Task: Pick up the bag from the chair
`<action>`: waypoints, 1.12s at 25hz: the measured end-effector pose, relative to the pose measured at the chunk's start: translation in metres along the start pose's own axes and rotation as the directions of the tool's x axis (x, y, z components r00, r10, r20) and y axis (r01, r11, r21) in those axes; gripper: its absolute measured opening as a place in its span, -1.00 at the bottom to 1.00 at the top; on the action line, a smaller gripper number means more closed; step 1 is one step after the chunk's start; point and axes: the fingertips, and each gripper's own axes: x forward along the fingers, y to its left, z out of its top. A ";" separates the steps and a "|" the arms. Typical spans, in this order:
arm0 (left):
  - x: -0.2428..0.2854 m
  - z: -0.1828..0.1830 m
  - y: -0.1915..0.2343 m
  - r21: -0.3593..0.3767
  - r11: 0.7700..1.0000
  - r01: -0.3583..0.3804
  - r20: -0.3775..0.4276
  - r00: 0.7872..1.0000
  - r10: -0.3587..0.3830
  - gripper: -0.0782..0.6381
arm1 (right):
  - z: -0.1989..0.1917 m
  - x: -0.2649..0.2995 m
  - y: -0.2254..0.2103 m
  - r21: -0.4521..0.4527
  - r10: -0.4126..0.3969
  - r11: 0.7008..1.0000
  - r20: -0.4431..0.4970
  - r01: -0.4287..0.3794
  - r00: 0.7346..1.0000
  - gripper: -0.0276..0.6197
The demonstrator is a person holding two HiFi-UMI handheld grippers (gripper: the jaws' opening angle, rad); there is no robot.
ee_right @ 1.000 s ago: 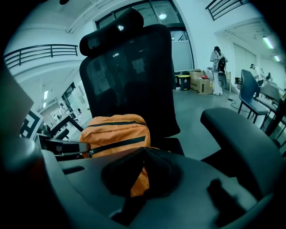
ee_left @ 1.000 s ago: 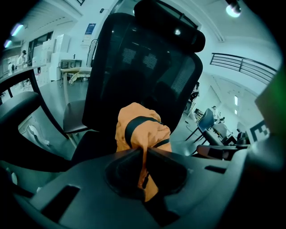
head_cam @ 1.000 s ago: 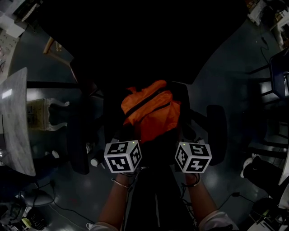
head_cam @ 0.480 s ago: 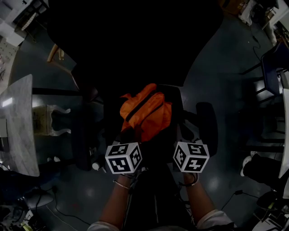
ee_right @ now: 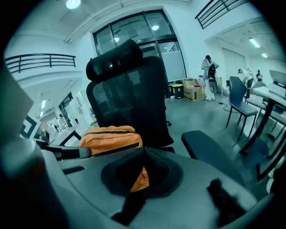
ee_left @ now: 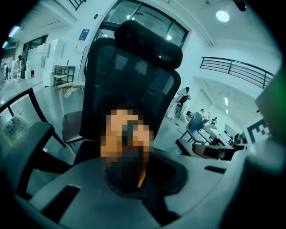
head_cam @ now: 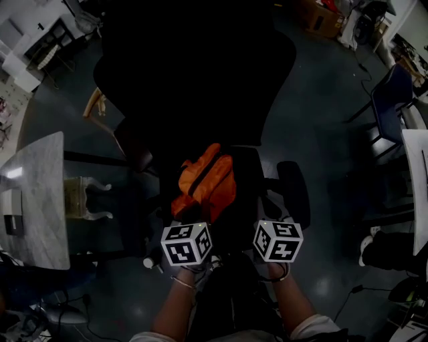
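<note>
An orange bag (head_cam: 204, 184) with black zip bands lies on the seat of a black high-backed office chair (head_cam: 200, 73). In the head view my two marker cubes, left (head_cam: 186, 244) and right (head_cam: 277, 240), hover at the seat's front edge, just short of the bag; the jaws ahead of them are lost in the dark. In the right gripper view the bag (ee_right: 109, 136) sits ahead and to the left of my right gripper (ee_right: 142, 172), whose jaws are together with a sliver of orange showing through. My left gripper (ee_left: 134, 179) looks the same, with the bag mostly blurred over.
The chair's right armrest (head_cam: 294, 194) juts out beside the right cube. A marble-topped table (head_cam: 37, 194) stands at the left, a blue chair (head_cam: 391, 100) and a white table edge (head_cam: 418, 180) at the right. A cardboard box (head_cam: 321, 20) sits far back.
The head view has pulled back and up, so the chair and bag look smaller and more floor shows. Both cubes stay at the seat's front edge. The bag has not moved on the seat.
</note>
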 end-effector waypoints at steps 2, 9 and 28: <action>-0.013 0.003 -0.006 -0.005 1.000 0.000 0.009 1.000 0.000 -0.71 | 0.005 -0.014 0.002 0.002 -0.001 1.000 0.012 0.001 1.000 -0.82; -0.060 0.023 -0.023 -0.015 1.000 0.015 0.053 0.998 -0.014 -0.71 | 0.030 -0.058 0.010 0.004 -0.011 1.000 0.066 0.011 0.998 -0.82; -0.164 0.037 -0.085 0.081 0.993 0.086 0.125 0.987 -0.096 -0.71 | 0.050 -0.173 0.038 -0.005 -0.023 1.000 0.181 0.025 0.983 -0.82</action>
